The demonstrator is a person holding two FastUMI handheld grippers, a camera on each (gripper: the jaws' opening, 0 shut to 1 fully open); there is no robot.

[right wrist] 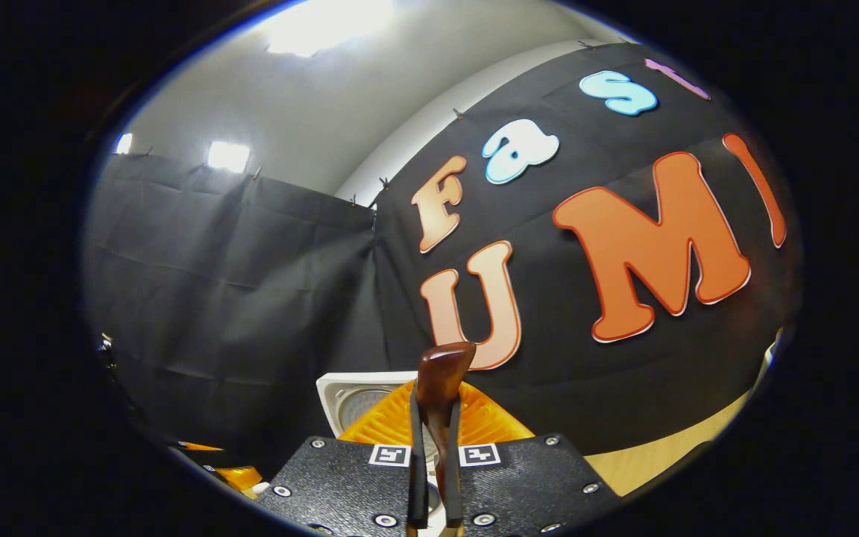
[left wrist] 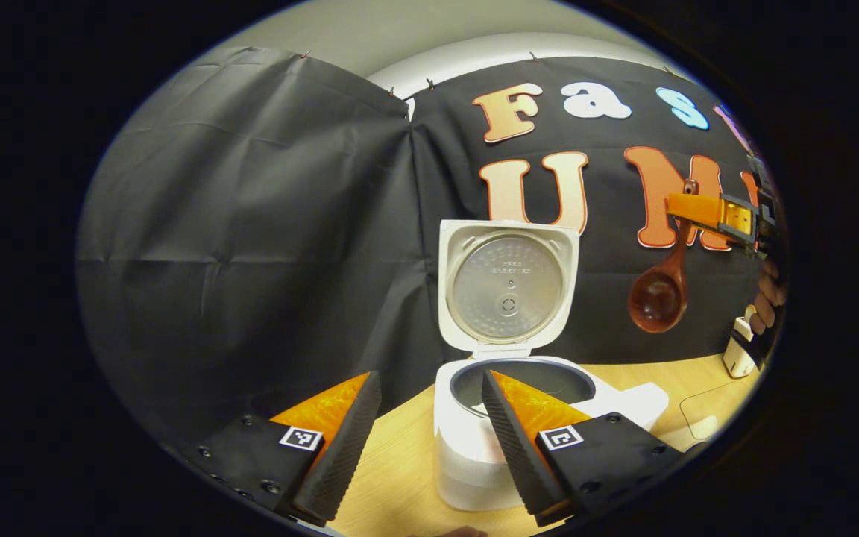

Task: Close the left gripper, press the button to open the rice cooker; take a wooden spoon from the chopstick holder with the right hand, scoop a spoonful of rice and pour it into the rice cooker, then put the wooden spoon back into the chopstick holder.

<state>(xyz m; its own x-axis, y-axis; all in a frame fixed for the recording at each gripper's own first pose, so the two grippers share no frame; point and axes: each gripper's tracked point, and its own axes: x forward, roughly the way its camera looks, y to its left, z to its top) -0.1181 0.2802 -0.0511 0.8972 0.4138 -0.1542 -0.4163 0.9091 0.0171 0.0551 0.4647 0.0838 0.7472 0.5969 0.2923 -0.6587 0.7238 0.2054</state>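
The white rice cooker (left wrist: 474,447) stands open on the wooden table, its lid (left wrist: 508,287) upright and the empty inner pot (left wrist: 541,377) showing. My left gripper (left wrist: 428,388) hovers just in front of it, open, with nothing between the fingers. At the far right, my right gripper (left wrist: 687,203) is raised above the table and shut on the handle of a brown wooden spoon (left wrist: 659,298), whose bowl hangs down. In the right gripper view the spoon handle (right wrist: 441,380) sticks up between the shut fingers of the right gripper (right wrist: 435,425), and the cooker lid (right wrist: 347,399) is behind it.
A hand (left wrist: 769,294) holds the right gripper. Below it a white holder (left wrist: 739,350) stands at the table's right edge. A white block (left wrist: 642,403) lies right of the cooker, with a clear flat container (left wrist: 705,414) beyond it. Black cloth walls the back and left.
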